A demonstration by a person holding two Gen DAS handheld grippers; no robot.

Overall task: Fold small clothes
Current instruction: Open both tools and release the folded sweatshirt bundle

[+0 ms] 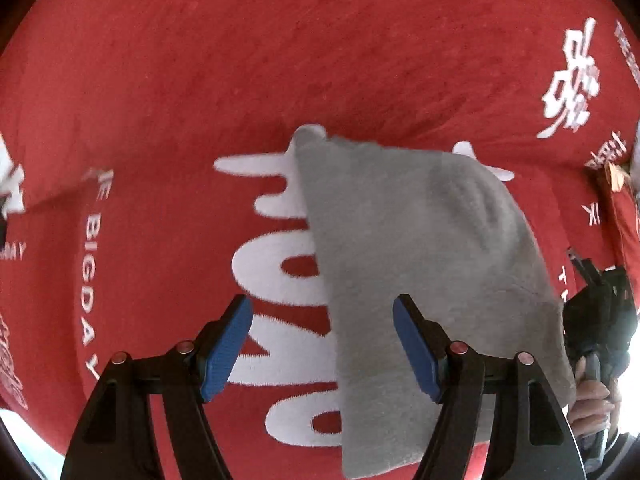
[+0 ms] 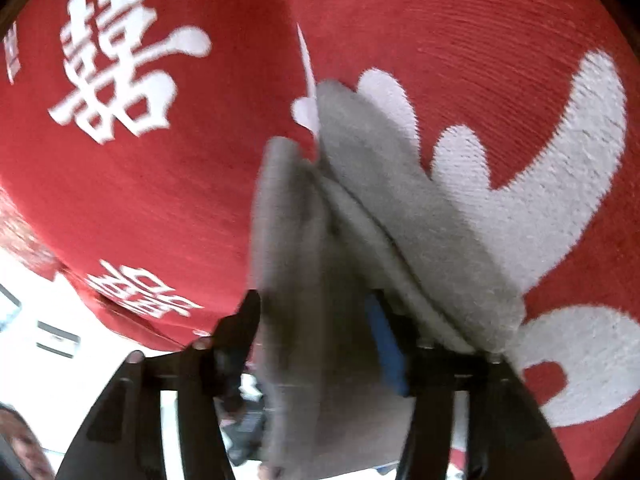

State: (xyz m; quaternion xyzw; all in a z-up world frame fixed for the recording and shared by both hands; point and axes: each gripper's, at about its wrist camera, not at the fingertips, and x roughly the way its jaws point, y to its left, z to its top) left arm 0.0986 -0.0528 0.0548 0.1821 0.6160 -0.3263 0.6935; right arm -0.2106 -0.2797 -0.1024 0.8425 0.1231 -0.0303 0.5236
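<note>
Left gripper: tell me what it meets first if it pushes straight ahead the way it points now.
Probably the grey cloth. The left gripper is open, and the cloth's left edge lies between its fingers, over the red blanket. Slightly left of that edge it would land on the blanket's white lettering instead; depth is unclear.

Your left gripper (image 1: 322, 346) hangs over the red plush cloth with white lettering (image 1: 200, 80), fingers apart. The grey fleece garment (image 1: 420, 260) drapes from 12 o'clock down to 5 o'clock, behind your right-hand finger. At 3 o'clock sits your right gripper (image 2: 316, 336), with the garment's folds lying between its fingers.
</note>
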